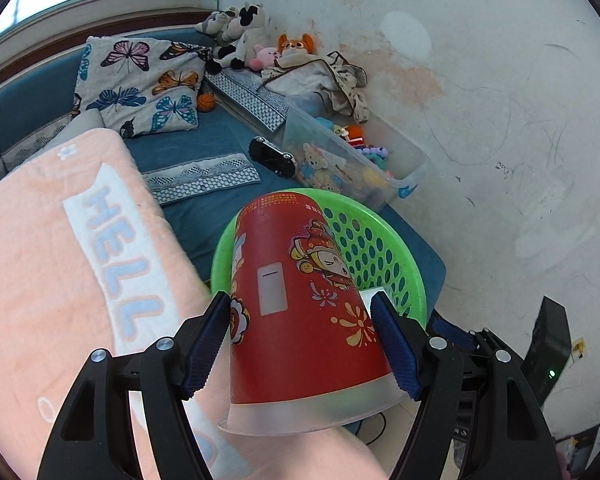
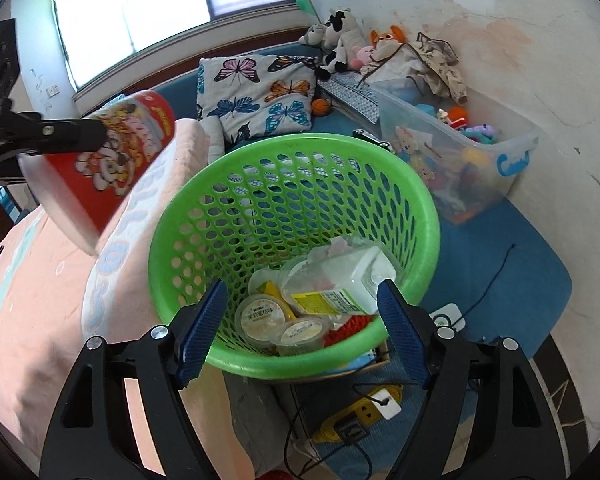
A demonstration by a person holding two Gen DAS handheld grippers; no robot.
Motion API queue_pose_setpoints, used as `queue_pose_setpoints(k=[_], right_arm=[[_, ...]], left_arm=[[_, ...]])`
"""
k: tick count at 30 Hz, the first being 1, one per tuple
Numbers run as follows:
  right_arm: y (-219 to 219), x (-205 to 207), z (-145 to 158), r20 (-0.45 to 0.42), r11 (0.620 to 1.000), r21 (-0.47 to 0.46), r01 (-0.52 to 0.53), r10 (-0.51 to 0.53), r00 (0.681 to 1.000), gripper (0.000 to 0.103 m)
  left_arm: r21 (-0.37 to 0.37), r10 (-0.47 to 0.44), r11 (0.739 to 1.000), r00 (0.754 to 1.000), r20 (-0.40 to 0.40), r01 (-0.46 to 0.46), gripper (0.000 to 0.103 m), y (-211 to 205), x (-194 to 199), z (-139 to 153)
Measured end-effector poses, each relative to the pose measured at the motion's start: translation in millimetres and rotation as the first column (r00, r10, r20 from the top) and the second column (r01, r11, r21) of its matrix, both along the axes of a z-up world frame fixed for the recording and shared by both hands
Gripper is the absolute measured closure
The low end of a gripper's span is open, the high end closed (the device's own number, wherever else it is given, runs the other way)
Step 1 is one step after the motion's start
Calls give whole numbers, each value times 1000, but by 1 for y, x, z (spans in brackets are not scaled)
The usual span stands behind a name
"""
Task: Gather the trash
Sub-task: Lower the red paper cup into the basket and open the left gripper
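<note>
My left hand-held gripper is clamped on the red paper cup, base pointing ahead toward the green trash basket just past it. My right hand-held gripper hangs wide and empty over the basket's near rim. All this is on a bed with a pink blanket, scuffed wall behind.

Your left gripper has ribbed blue pads on matt black plastic, pressed to a glossy printed paper cup with a frosted plastic rim. The green basket is smooth, perforated plastic — slightly shiny. Beside it, the pink blanket looks like soft, fuzzy cloth; the toy bin — clear plastic.
</note>
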State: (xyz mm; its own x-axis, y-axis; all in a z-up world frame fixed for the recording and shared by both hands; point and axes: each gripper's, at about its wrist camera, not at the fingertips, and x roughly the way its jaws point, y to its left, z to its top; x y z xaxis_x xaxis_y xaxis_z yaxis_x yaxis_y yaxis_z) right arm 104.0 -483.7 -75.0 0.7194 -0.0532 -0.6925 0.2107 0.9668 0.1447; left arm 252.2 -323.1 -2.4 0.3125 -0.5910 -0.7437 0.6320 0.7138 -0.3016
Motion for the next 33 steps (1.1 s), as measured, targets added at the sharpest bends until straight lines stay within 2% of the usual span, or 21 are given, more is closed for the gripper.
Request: queue_pose_setpoints(k=[17, 24, 33], right_arm=[[1, -15, -1, -2, 1000, -2, 2, -2, 1000, 25], [-2, -20, 2, 0, 1000, -1, 8, -8, 1000, 25], [5, -21, 6, 6, 1000, -8, -3, 3, 1000, 25]], left_arm=[[54, -6, 999, 999, -41, 8, 33, -20, 5, -37], [43, -6, 999, 998, -61, 9, 33, -18, 7, -40], [18, -11, 1000, 999, -42, 11, 32, -8, 3, -31]])
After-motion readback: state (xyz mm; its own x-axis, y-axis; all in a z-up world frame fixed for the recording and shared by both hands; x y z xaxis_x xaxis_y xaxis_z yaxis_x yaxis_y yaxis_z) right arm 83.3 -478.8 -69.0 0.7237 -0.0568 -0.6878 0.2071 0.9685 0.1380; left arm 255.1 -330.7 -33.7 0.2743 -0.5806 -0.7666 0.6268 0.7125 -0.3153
